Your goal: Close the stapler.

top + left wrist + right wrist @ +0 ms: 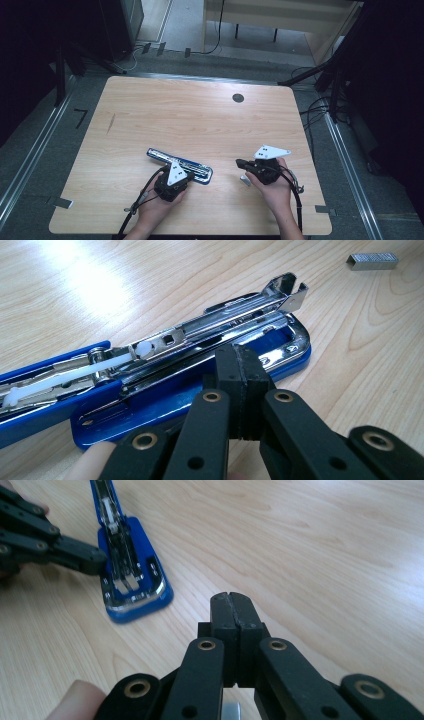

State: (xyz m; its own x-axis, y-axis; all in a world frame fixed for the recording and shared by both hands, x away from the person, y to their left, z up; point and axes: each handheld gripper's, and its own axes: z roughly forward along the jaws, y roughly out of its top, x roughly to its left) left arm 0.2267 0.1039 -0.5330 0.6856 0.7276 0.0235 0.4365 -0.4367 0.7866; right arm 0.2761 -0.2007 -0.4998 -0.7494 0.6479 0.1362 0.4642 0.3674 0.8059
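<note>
A blue stapler (180, 166) lies swung open flat on the wooden table (200, 115), its chrome staple channel (200, 335) facing up. My left gripper (186, 176) is shut with nothing between its jaws, and its tip (244, 362) rests at the stapler's blue base (150, 407) near the front end. My right gripper (240, 163) is to the right of the stapler, shut and empty, its tip (232, 602) hovering just over bare wood. A short strip of staples (245, 180) lies just below the right gripper, and appears again as the strip (372, 261) beyond the stapler.
A dark round grommet hole (238, 98) sits near the table's far edge. Cables trail from both grippers toward the near edge. The other gripper's black links (55, 550) reach to the stapler (132, 575) in the right gripper view.
</note>
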